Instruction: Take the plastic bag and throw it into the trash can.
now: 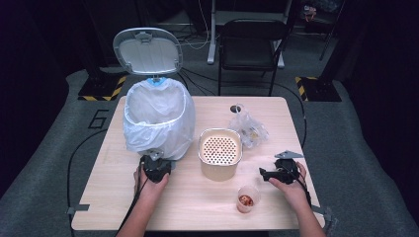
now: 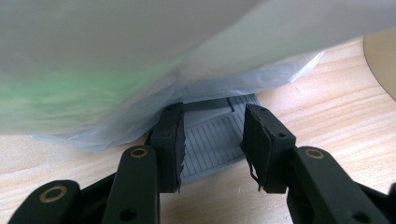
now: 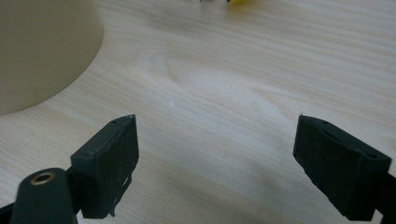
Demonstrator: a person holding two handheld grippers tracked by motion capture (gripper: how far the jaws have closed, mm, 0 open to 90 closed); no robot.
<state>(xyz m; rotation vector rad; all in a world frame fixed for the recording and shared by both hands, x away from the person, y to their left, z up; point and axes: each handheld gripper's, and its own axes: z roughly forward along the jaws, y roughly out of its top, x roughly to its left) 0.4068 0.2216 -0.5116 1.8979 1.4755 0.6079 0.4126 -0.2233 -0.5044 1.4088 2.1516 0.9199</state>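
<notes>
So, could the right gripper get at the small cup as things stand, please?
Probably yes: the right gripper is open beside the beige pot, and the cup stands just nearer the person on bare table, with nothing between them.

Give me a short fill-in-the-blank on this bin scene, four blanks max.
1. The lid of the bin stands ____.
2. The left gripper has its jaws on either side of the bin's grey ____.
3. The right gripper hovers with its jaws ____.
4. The small plastic cup sits nearest the ____ gripper.

Missing words: open; pedal; open; right
</notes>
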